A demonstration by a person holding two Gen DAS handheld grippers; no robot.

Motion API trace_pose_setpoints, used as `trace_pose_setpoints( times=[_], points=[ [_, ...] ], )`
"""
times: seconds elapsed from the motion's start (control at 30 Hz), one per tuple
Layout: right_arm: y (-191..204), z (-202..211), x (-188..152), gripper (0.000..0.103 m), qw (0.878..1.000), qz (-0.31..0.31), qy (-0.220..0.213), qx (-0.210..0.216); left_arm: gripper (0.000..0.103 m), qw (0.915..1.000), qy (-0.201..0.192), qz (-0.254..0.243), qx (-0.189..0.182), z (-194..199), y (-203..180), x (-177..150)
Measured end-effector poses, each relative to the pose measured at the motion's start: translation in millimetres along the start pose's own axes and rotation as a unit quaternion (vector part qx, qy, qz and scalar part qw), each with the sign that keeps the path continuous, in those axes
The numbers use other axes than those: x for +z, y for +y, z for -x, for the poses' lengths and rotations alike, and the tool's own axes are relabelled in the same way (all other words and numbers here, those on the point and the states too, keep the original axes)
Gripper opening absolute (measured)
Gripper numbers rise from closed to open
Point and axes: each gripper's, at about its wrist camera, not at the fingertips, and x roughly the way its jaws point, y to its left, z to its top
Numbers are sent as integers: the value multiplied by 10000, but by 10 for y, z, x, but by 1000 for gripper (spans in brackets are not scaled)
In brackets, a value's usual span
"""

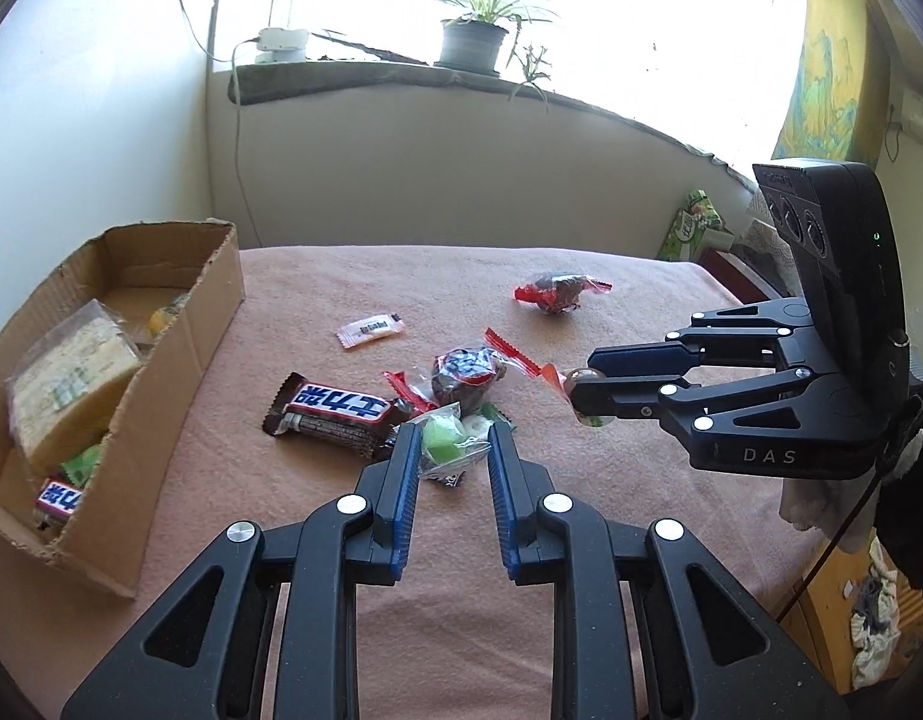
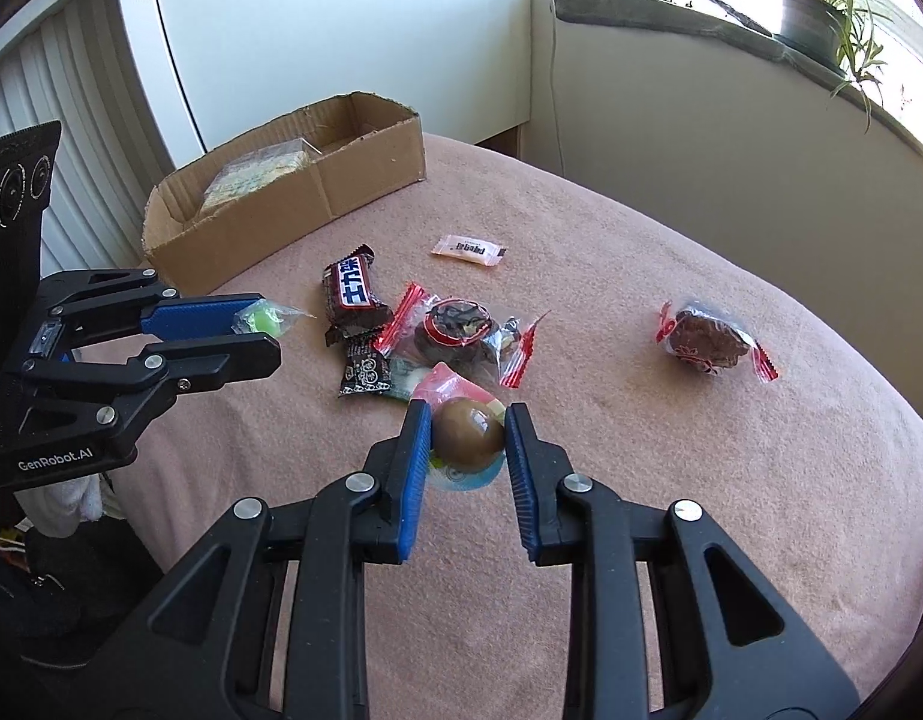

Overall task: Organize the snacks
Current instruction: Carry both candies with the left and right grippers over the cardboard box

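My left gripper (image 1: 452, 444) is shut on a green jelly candy (image 1: 442, 441) in clear wrap; it also shows in the right wrist view (image 2: 263, 319). My right gripper (image 2: 468, 432) is shut on a brown packaged egg (image 2: 467, 433), also seen in the left wrist view (image 1: 581, 384). On the pink blanket lie a Snickers bar (image 1: 335, 411), a dark wrapped cake (image 1: 467, 375), a second cake (image 2: 710, 336) farther off and a small white sachet (image 2: 468, 249). The cardboard box (image 1: 212, 300) at the left holds several snacks.
A small black patterned packet (image 2: 365, 373) lies beside the pile. The blanket-covered table (image 2: 701, 480) ends near the walls. A windowsill with a potted plant (image 1: 473, 42) runs behind. A green bag (image 1: 692, 231) stands at the far right corner.
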Motion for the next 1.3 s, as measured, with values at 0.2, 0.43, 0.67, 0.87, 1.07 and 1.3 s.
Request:
trace_pose_setpoints(
  times=[0.2,0.43,0.67,0.87,1.07,1.3],
  points=[
    [225,61,189,26,9997,151,-166,82,21,9993,-225,198,227,230,241,1],
    [482,80,516,26,9985,344,-382,165,21,9965,-432,462,548,450,589,-28],
    [659,-18,862,26,9973,438,-514,295,21,9930,-561,638,826,629,890,-51],
    [792,-164,1083,26,9965,535,-532,371,21,9897,-614,808,1007,715,1118,-69],
    [886,-317,1272,26,9959,618,-524,411,21,9879,-613,884,1116,750,1267,-90],
    [969,-520,1465,26,9959,578,-503,481,21,9863,-617,969,1185,750,1384,-80]
  ],
)
